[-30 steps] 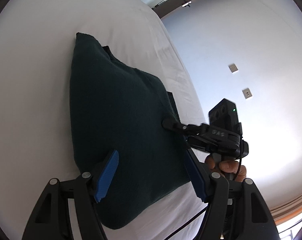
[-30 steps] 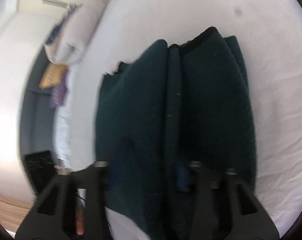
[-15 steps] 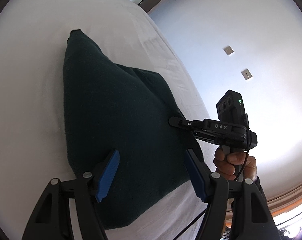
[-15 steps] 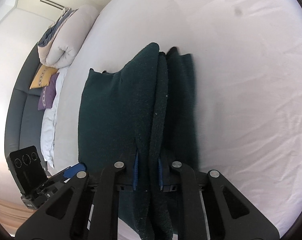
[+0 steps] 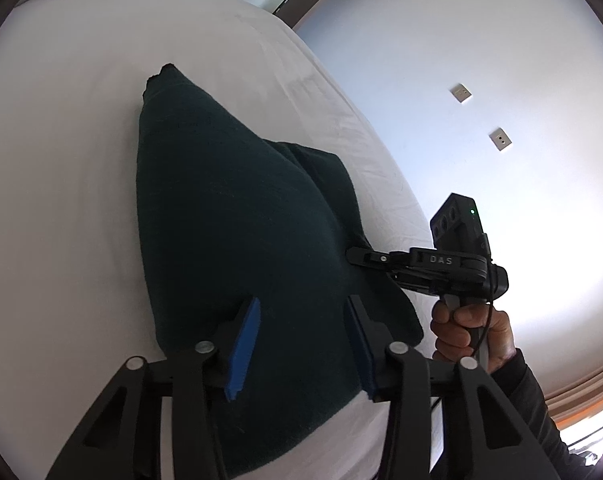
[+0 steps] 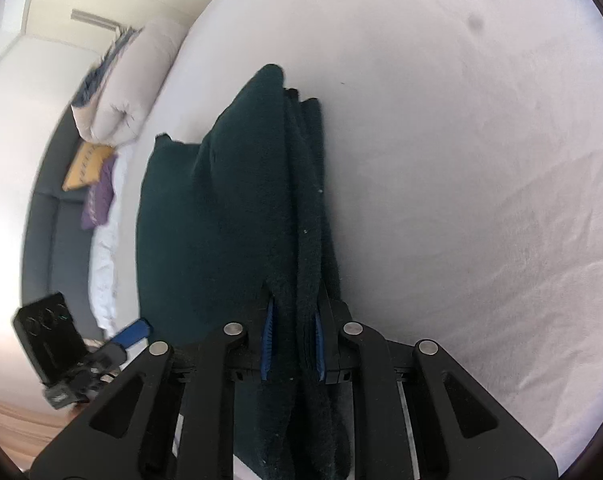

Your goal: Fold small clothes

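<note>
Folding is mid-step: your right gripper [image 6: 292, 346] is clamped on a bunched edge of the dark green garment [image 5: 237, 240], with several layers of cloth pinched between the blue pads [image 6: 268, 336] at lower centre of the right wrist view. Your left gripper [image 5: 301, 348] sits at the bottom of the left wrist view with its jaws closing; the near part of the garment lies between the pads [image 5: 243, 344], but they do not appear to press on it, so treat that side as not yet gripped. The garment lies on the bed [image 5: 61, 160], spread from centre frame toward the upper left in the left wrist view, with one corner pointing up. In that view the right gripper [image 5: 355, 254] enters from the right, held by a hand [image 5: 467, 334] in a dark sleeve [image 5: 533, 400], and meets the garment's right edge. The next move probably calls for seating the left pads fully on cloth, then carrying the held edge across and laying it flat; keep all layers in the right-hand pinch together, since a slipped layer would likely spoil the fold. The bed sheet is white and lightly creased. A pale wall [image 5: 481, 40] with two wall plates [image 5: 461, 93] fills the upper right of the left wrist view. A rolled duvet [image 6: 129, 84], a yellow cushion [image 6: 86, 166] and a purple cushion [image 6: 99, 200] sit at the left of the right wrist view.
</note>
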The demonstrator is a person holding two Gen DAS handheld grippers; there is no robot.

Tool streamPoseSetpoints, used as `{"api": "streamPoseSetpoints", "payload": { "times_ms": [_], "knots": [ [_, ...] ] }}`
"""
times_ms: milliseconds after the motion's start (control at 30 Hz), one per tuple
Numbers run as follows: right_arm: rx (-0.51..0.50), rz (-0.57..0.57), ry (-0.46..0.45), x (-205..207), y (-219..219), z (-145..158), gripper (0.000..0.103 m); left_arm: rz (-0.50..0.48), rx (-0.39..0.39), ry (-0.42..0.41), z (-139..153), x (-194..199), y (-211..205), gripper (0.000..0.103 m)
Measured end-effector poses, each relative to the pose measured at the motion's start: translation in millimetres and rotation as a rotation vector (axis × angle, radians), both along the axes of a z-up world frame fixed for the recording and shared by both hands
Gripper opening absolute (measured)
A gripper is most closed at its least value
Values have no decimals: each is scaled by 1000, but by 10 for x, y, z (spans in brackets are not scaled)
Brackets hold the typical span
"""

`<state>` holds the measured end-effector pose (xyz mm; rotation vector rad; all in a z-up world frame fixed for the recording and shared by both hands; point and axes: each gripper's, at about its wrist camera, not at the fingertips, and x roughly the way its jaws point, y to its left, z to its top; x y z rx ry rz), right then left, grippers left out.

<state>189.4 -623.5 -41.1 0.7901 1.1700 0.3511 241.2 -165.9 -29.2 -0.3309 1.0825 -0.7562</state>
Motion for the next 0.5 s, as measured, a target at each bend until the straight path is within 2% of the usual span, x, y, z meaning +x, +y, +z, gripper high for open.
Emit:
{"api": "streamPoseSetpoints", "payload": {
  "times_ms": [100, 233, 300, 400, 433, 467, 500],
  "knots": [
    [1, -6, -21, -73, -10, 8, 14, 14, 7, -52, 102, 47, 26, 42],
    [-3, -12, -23, -114, -18, -19, 14, 36, 32, -105, 230, 310, -6, 42],
    [-4, -8, -26, -108, -28, -46, 14, 40, 60, -92, 171, 510, -99, 40],
    [15, -8, -32, -123, -35, -88, 14, 35, 123, -65, -29, 706, -243, 32],
    [19, -7, -35, -124, -37, -95, 14, 31, 148, -51, -132, 753, -291, 25],
    [25, -7, -38, -133, -47, -113, 14, 35, 151, -44, -193, 778, -306, 18],
    [31, -7, -40, -130, -62, -121, 14, 45, 133, -31, -250, 810, -299, 17]
  ]
}}
